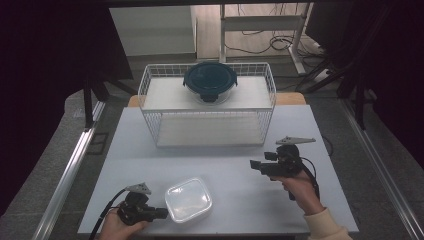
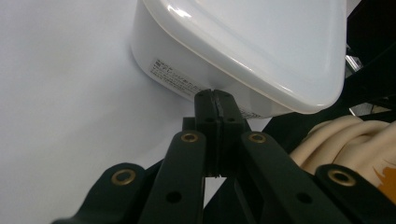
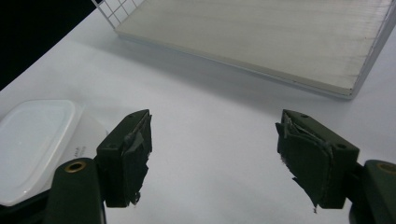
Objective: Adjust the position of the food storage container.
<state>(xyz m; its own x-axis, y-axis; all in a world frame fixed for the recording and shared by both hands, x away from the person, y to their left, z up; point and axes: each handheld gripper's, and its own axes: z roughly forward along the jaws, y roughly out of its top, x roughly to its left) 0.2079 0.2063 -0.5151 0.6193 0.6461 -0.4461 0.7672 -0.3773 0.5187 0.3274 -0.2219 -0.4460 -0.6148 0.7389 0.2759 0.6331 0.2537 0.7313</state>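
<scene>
In the high view, the white rounded-square plastic container with a translucent lid (image 1: 188, 199) rests on the white counter (image 1: 235, 170) at lower centre of the frame. The left gripper (image 1: 161, 213) lies at lower left, its tips against the container's left side. The left gripper view shows its fingers (image 2: 208, 105) clenched together with nothing between them, tips touching the container wall below the lid rim. The right gripper (image 1: 256, 165) sits at centre right, well apart from the container; its fingers (image 3: 135, 154) stand released and wide over bare counter. A white wire shelf rack (image 1: 207, 107) occupies upper centre, carrying a round dark-lidded glass container (image 1: 210, 81).
</scene>
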